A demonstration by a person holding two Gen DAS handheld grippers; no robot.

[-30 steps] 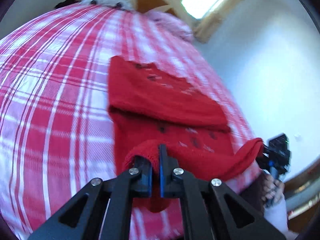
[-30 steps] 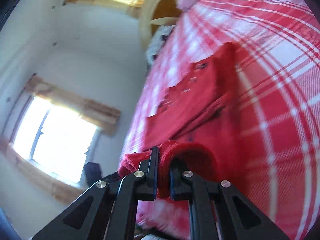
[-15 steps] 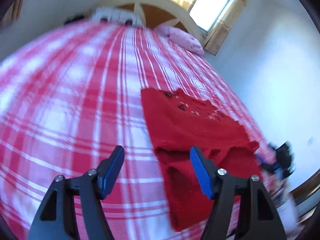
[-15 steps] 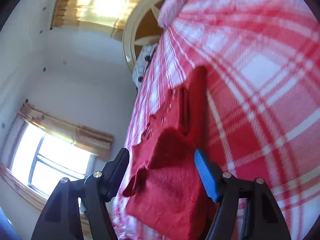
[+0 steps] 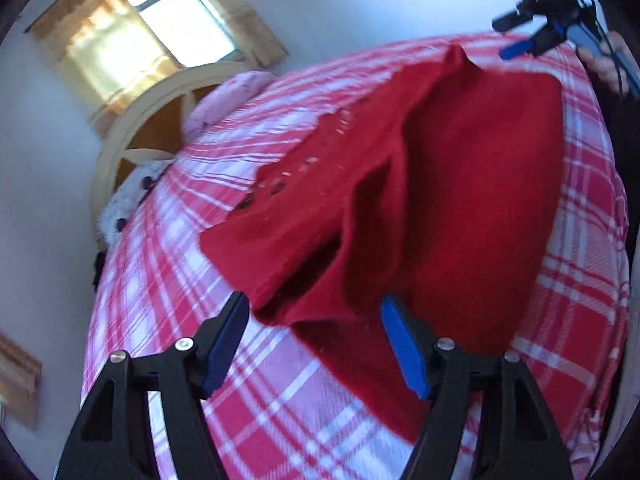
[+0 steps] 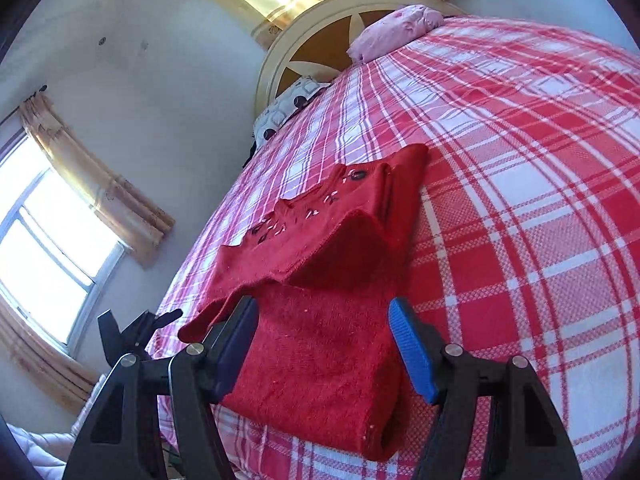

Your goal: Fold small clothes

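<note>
A small red knit garment (image 5: 472, 184) with dark beads near its neckline lies folded on the red-and-white checked bedspread (image 5: 304, 412). My left gripper (image 5: 314, 344) is open just short of the garment's near corner, and its blue pads press on nothing. In the right wrist view the same garment (image 6: 320, 356) lies low between the spread fingers of my right gripper (image 6: 324, 344), which is open and not gripping it. The right gripper (image 5: 532, 36) shows at the far side of the garment in the left wrist view. The left gripper (image 6: 136, 332) shows at the bed's left edge.
A pink pillow (image 6: 396, 28) and a spotted pillow (image 6: 288, 108) rest against the round cream headboard (image 6: 320, 20). A white wall and curtained windows (image 6: 44, 248) run along the left of the bed. The garment lies near the bed's foot edge.
Both grippers were shut on the garment's red edge and lifting it; they have opened and let go, and the cloth now lies folded over. The left wrist view has rolled strongly.
</note>
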